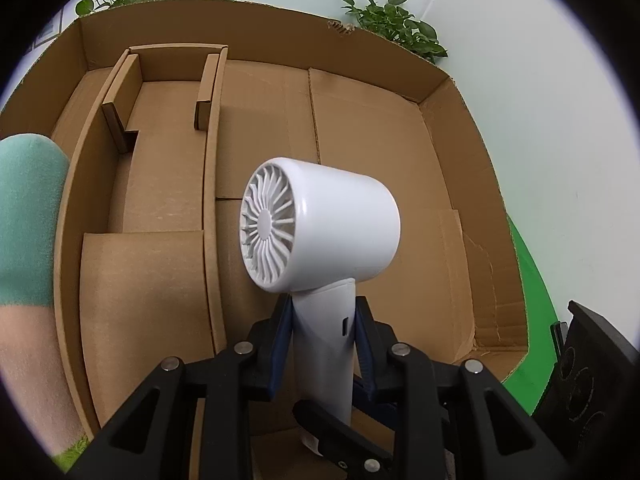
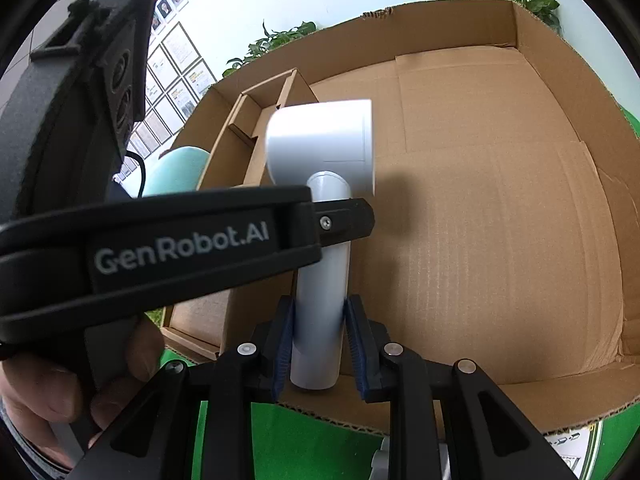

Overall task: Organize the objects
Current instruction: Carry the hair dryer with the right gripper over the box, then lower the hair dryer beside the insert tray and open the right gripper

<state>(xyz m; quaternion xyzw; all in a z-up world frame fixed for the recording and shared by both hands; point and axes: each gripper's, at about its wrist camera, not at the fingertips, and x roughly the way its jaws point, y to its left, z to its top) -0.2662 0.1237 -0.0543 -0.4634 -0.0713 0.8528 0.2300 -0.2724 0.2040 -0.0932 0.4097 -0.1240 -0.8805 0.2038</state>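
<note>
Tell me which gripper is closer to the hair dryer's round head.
Left. The left gripper holds the hair dryer by its handle just below the head. The right gripper clamps the handle's lower end, farther away.

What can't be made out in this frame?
- Left wrist view: the hair dryer handle's lower end is hidden behind the left gripper.
- Right wrist view: the left gripper blocks the cardboard box insert.
- Both views: the box's near floor is covered by gripper bodies.
</note>
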